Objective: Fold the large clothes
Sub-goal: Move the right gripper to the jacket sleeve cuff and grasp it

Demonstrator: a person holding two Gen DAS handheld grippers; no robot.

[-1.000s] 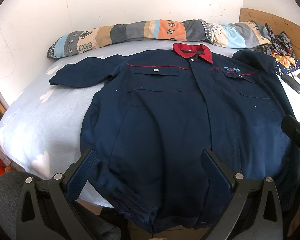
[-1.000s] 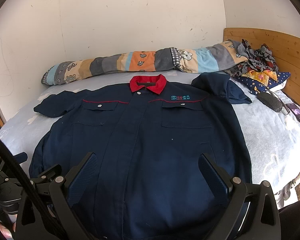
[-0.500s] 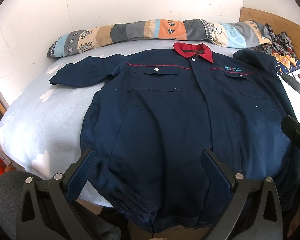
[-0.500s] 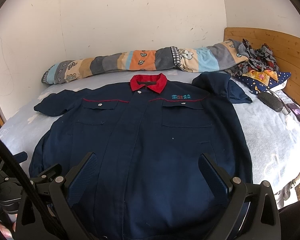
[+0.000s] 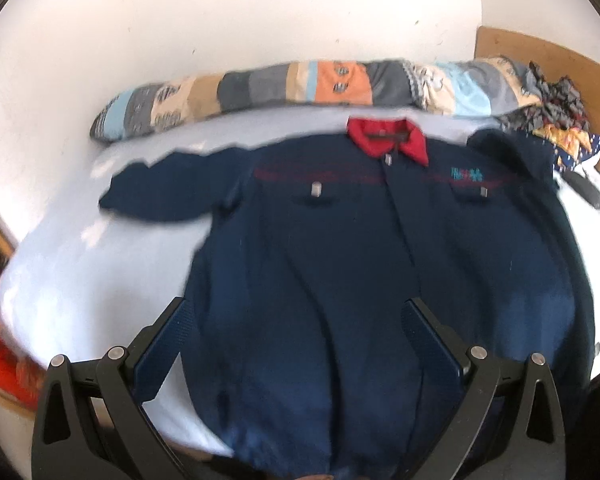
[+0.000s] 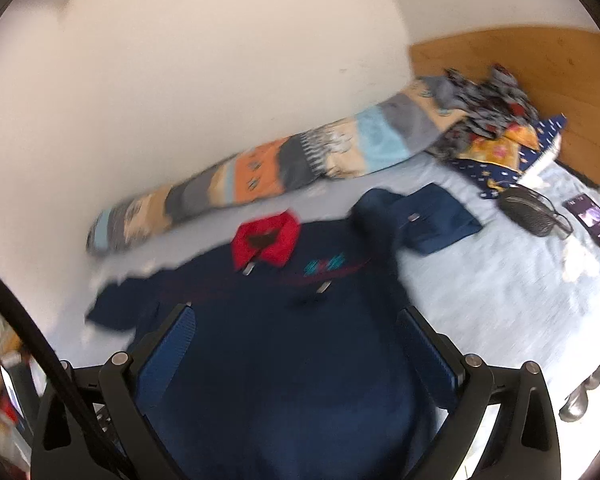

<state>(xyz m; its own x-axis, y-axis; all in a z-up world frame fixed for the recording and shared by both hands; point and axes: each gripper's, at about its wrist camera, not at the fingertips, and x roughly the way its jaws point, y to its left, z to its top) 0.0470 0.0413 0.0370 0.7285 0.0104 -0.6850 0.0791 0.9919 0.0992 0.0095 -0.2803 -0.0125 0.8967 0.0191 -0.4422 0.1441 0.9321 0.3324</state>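
On the bed (image 5: 80, 280), your jacket (image 5: 380, 280) is lying flat and unfolded, front up. You are holding the left gripper (image 5: 296, 344) and right gripper (image 6: 296, 344) above it, fingers apart, gripping nothing; all folding is waiting.

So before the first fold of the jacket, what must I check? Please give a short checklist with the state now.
1. Jacket lies flat, front up, collar far: ok.
2. Left gripper open, holding nothing: ok.
3. Right gripper open, holding nothing: ok.
4. Left-view sleeve spread out: ok.
5. Other sleeve spread out: not ok, it is doubled over near the phone.
6. Hem at near bed edge: cannot tell, blurred.
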